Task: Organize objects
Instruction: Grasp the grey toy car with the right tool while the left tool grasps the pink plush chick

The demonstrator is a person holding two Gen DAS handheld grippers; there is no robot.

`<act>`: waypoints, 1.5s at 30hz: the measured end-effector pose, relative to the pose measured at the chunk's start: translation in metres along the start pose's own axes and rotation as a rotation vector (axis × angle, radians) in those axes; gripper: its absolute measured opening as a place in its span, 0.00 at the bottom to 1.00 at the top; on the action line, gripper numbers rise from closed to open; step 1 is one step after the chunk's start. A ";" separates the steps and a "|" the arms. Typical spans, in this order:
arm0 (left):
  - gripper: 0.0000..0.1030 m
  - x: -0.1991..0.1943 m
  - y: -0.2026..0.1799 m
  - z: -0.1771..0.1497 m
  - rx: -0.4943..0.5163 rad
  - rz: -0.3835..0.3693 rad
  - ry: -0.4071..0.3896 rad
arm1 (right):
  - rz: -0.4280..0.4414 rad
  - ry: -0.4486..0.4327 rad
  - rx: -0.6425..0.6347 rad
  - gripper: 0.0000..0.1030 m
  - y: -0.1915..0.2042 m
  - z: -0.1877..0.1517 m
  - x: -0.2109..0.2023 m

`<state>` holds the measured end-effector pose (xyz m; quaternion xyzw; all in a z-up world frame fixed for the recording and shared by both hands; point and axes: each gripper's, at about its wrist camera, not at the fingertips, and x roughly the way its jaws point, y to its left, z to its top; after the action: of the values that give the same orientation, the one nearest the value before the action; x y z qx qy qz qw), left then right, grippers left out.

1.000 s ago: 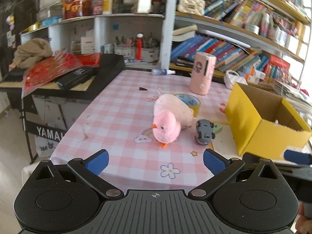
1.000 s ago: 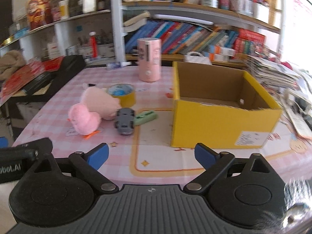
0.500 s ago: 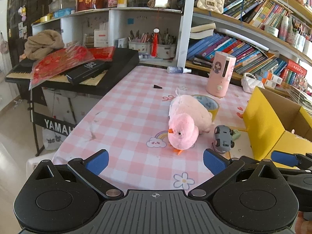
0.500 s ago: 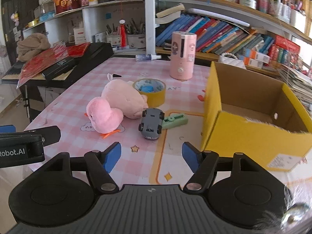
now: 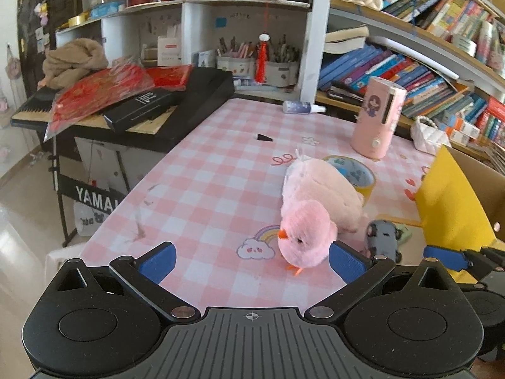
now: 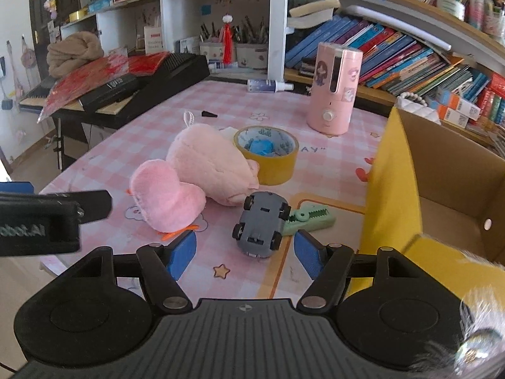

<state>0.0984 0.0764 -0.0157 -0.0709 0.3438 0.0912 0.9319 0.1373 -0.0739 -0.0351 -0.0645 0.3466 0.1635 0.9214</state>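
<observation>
Your desk [image 6: 331, 164] carries the yellow box [image 6: 391, 189] on the right, open side up. Left of it lie the pink plush [image 6: 208, 164] and chick [image 5: 304, 237], touching, with the tape [image 6: 266, 154] just behind. Nearer you, the grey car [image 6: 262, 224] lies belly-up against the green clip [image 6: 311, 221]. Your right tongs [image 6: 244, 254] stand half spread, pinching nothing, the car just ahead. Your left tongs [image 5: 251, 260] are spread wide, near the chick.
</observation>
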 end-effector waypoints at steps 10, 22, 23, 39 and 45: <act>1.00 0.020 0.001 0.013 -0.022 0.030 0.015 | -0.034 0.090 0.025 0.65 -0.013 0.013 0.056; 1.00 0.040 0.001 0.025 -0.035 0.028 0.031 | 0.021 0.132 0.081 0.40 -0.026 0.025 0.082; 1.00 0.041 0.000 0.027 -0.035 0.026 0.028 | 0.018 0.103 0.086 0.40 -0.028 0.029 0.077; 0.99 0.073 -0.036 0.027 0.122 -0.096 0.100 | -0.060 -0.207 0.077 0.40 -0.057 0.075 0.022; 0.73 0.098 -0.054 0.017 0.231 -0.082 0.186 | -0.053 -0.193 0.058 0.40 -0.054 0.068 0.020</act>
<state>0.1937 0.0395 -0.0633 0.0146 0.4338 0.0058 0.9009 0.2121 -0.1032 0.0032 -0.0309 0.2588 0.1344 0.9560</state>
